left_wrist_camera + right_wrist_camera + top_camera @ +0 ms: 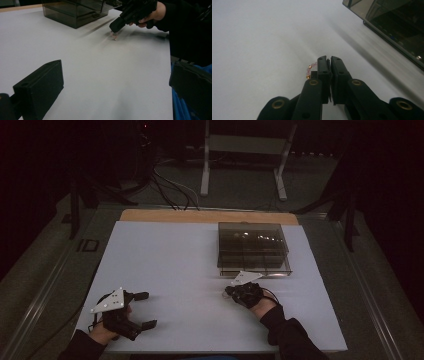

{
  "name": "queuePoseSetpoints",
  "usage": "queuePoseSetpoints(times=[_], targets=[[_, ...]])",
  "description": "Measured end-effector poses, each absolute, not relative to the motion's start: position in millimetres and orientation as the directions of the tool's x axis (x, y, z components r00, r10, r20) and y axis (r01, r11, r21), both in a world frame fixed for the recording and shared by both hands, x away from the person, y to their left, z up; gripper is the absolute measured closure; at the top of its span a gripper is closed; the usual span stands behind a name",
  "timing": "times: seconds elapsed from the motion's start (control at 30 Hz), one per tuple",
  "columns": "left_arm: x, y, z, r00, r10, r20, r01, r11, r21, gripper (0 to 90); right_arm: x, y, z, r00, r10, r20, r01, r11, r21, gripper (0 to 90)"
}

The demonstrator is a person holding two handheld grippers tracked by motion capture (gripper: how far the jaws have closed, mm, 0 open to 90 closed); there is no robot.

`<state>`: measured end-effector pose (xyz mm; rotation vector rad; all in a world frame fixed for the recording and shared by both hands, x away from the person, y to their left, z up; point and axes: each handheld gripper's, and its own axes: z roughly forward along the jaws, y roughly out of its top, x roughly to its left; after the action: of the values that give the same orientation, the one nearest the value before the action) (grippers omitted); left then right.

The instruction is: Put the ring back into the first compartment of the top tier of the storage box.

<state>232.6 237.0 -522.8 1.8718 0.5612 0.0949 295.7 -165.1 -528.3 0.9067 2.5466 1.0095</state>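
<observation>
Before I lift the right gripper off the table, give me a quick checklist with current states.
1. Right gripper shut: ok, its jaws are pressed together.
2. Pink beaded piece caught in that gripper: cannot tell; it pokes out beside one jaw, in the left gripper view hanging under the tip.
3. Piece off the white table: cannot tell.
4. Smoked plastic box ready to receive: not ok, its lid looks closed.
5. Left gripper out of the way: ok, open and far to the side, holding nothing.
</observation>
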Motion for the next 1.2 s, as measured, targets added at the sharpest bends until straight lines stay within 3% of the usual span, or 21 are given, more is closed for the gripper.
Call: queuePoseSetpoints(times=[1.2], targets=[[233, 236, -523, 0.885, 0.422, -0.199, 0.331, -0.267, 0.905, 1.0, 282, -166, -490, -0.806, 0.592, 0.007, 0.420, 0.564, 0.711, 86.5]])
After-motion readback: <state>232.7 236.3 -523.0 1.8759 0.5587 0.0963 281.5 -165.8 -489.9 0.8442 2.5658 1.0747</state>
